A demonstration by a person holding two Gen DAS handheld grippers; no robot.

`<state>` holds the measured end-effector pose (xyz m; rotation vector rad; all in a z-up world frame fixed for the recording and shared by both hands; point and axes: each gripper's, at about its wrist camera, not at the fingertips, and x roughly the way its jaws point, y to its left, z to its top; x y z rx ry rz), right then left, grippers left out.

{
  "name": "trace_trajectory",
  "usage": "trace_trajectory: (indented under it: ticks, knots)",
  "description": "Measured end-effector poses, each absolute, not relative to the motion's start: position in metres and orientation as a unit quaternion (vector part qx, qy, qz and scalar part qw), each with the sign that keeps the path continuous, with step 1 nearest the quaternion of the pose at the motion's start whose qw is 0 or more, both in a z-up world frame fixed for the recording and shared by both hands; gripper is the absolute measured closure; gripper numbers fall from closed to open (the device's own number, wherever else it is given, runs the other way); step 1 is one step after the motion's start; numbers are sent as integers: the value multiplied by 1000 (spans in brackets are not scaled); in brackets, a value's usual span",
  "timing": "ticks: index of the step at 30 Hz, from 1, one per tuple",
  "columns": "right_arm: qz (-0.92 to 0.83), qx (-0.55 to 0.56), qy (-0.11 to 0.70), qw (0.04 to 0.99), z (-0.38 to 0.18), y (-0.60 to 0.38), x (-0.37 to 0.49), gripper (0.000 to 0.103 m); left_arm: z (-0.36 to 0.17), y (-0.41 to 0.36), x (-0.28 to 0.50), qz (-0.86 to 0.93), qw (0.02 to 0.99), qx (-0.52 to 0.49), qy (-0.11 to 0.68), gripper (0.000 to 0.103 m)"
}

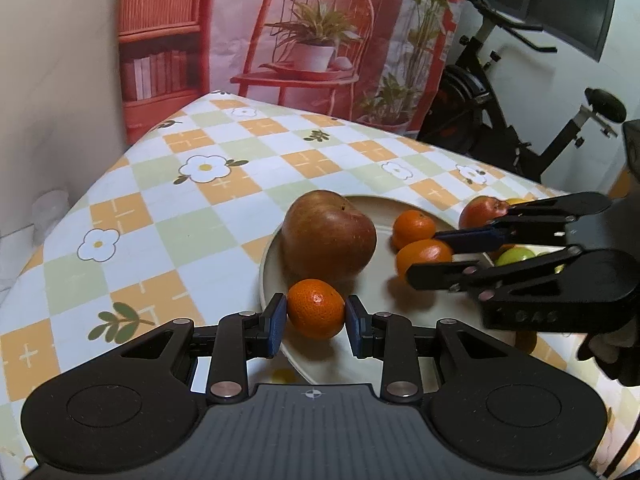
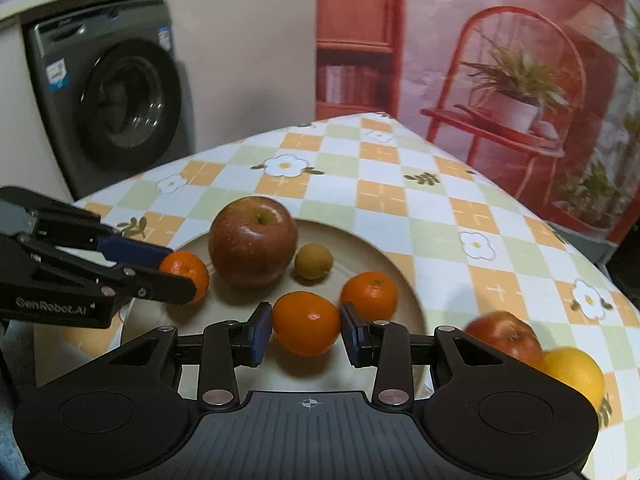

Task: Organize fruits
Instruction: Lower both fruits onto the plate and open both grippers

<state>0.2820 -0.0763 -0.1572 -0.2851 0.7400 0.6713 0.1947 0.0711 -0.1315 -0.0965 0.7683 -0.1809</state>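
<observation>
A cream plate [image 1: 360, 360] [image 2: 352, 240] sits on the checked tablecloth. On it stand a large red apple [image 1: 329, 236] [image 2: 253, 241], a small brownish fruit [image 2: 313, 261] and a loose mandarin [image 1: 413, 229] [image 2: 369, 295]. My left gripper [image 1: 316, 318] [image 2: 182, 270] is shut on a mandarin [image 1: 316, 314] [image 2: 190, 270] over the plate's near rim. My right gripper [image 2: 306, 326] [image 1: 430, 254] is shut on another mandarin [image 2: 306, 322] [image 1: 422, 256] above the plate.
Beside the plate lie a smaller red apple [image 1: 482, 211] [image 2: 505, 338], a yellow fruit [image 2: 574, 370] and green fruits [image 1: 516, 257] in a dish. A washing machine [image 2: 112, 96], an exercise bike [image 1: 500, 120] and a printed backdrop [image 1: 312, 40] stand behind the table.
</observation>
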Motion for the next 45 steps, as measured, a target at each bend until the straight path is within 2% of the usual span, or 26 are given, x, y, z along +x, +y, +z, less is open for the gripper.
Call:
trace_trajectory:
  ticks: [18,29,36,45]
  knots:
    - [338,-236,314,855,-169,-45,290,69,-136,75,200,-104,921,-55,373,69]
    - [333,-235,306,860,-163,-48,286,68,-135,74,203,-99,921,-55,374,68]
    - [312,-198,298,880,-153,-66,280,68,-134,74,204,-90,923,-56,369,69]
    - [233,-56,260,935,-138,-130,248,68,-122,69,197,-69,934,-65,343,65]
